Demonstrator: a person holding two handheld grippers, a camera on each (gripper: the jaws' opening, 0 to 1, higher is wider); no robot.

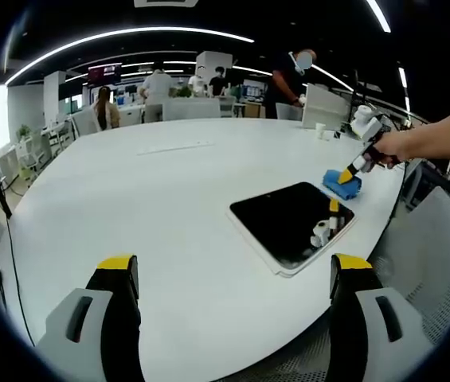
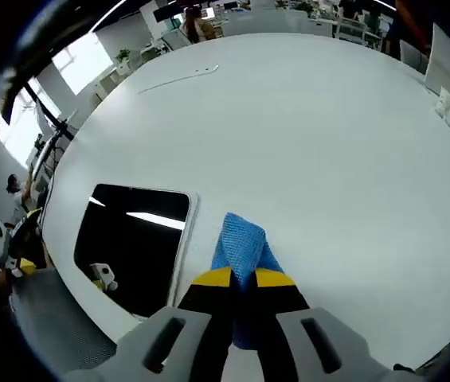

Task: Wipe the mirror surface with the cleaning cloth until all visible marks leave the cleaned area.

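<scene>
A dark rectangular mirror (image 1: 292, 222) with a white frame lies flat on the white table (image 1: 153, 207), reflecting a gripper. My left gripper (image 1: 232, 274) is open, hovering over the table's near edge, left of the mirror. In the left gripper view, my right gripper (image 1: 350, 171) comes in from the right in a person's hand, shut on a blue cleaning cloth (image 1: 341, 184) resting just past the mirror's far corner. In the right gripper view, the right gripper (image 2: 243, 278) pinches the blue cloth (image 2: 240, 243) on the table beside the mirror (image 2: 133, 247), just off its frame.
The round white table (image 2: 328, 135) stretches far beyond the mirror. A thin white strip (image 1: 175, 146) lies at its far side. Small white items (image 1: 320, 127) and a monitor (image 1: 324, 105) sit at the back right. People and chairs (image 1: 105, 111) stand behind. A mesh chair (image 1: 440, 263) is close on the right.
</scene>
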